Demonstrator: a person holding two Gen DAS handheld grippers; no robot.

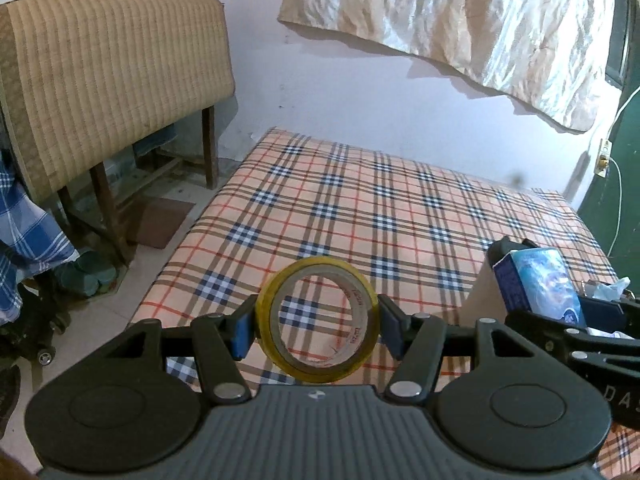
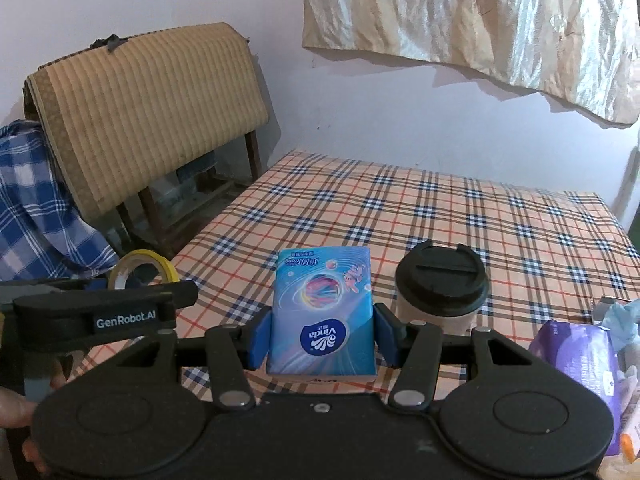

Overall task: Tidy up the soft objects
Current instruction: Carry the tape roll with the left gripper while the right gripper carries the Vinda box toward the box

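- Broadly, a bed (image 2: 500,216) under a peach, navy and red plaid sheet fills the middle of both views, its far edge against a pale wall; most of it lies bare, which likely makes it the sorting ground for the soft things.
- Left of the bed, a woven straw mat (image 1: 112,72) hangs over a wooden frame, out of the way, with a blue checked cloth (image 2: 36,208) draped beside it.
- Near the right edge sits a purple soft pack (image 2: 576,364) with crumpled tissue just beside it, apparently a pile not yet sorted.
- A paper cup with a black lid (image 2: 440,292) stands upright on the sheet, just right of the right tool.
- The right tool (image 2: 323,340) grips a blue tissue pack (image 2: 323,312) by its long sides, face up above the near part of the bed, a hold that probably keeps the soft pack from folding.
- The left tool (image 1: 316,330) clamps a yellow tape roll (image 1: 318,322) across its width, standing on edge so the bed shows through its hole, raised over the bed's near left part.
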